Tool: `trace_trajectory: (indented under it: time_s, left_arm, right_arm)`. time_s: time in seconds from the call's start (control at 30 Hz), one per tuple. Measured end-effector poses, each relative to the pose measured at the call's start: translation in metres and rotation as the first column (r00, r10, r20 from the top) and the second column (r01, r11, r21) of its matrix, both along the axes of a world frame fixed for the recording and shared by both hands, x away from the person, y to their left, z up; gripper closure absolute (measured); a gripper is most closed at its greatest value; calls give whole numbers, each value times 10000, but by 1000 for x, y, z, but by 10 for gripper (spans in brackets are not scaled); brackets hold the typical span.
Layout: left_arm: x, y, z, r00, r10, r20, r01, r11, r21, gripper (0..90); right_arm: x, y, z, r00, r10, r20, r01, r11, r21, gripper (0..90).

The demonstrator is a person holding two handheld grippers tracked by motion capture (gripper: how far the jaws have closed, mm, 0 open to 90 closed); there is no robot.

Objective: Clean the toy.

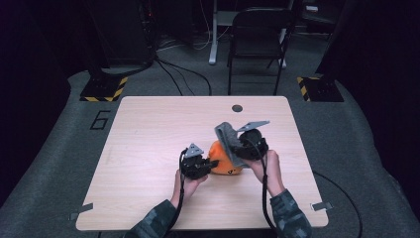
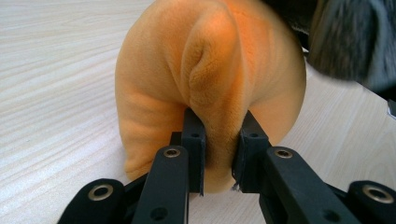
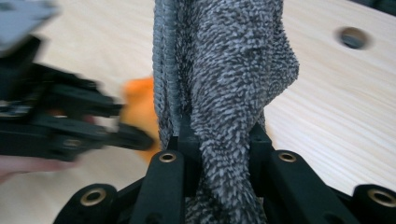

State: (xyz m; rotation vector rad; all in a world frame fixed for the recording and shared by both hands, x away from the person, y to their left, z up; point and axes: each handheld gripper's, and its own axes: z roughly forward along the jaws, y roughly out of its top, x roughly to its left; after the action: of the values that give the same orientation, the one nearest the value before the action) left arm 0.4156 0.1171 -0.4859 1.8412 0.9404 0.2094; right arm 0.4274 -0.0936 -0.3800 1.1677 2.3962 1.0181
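At the left of the high view, the left gripper [image 1: 210, 163] lies low over the pale wooden table [image 1: 148, 148], its jaws clamped on a fold of the soft orange plush fabric bundle [image 1: 224, 159], which rests on the tabletop just right of centre, toward the person's edge. In the left gripper view the pinch is plain: the two black jaws bite a ridge of the bundle [image 2: 210, 79] near its base, probably to anchor it so that it does not slide while the other piece is handled. The plush looks thick and velvety, rounded into a hump with deep creases running down it, and it bulges around the jaws, so it will likely give easily under pressure. Farther right, the right gripper [image 1: 241, 148] holds a grey looped terry-cloth piece [image 1: 229, 139] raised above and touching the orange bundle's right side; its jaws are closed on the cloth, which in the right gripper view [image 3: 224, 84] stands up between them in a bunched column with a ribbed hem along its left edge. Holding it up seems meant to separate it from the bundle or drape it over; which of the two cannot be told.
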Motion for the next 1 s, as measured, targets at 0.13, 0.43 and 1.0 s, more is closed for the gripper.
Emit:
trace_trajectory:
  time_s: [0.13,0.43,1.0]
  left_arm:
    - [-2,-3,0,10000,37,68,-37,9999,101,773]
    - [0,-3,-3,9999,-73,98,71,9997,229,771]
    - [2,-2,-5,9996,-264,134,262,9996,145,765]
  right_arm:
    - [-4,26,-12,9986,523,116,-511,9950,-859,745]
    - [4,15,-21,9998,183,42,-174,9866,-1619,758]
    - [43,-40,-75,9649,-1843,-1872,1505,9719,-1810,757]
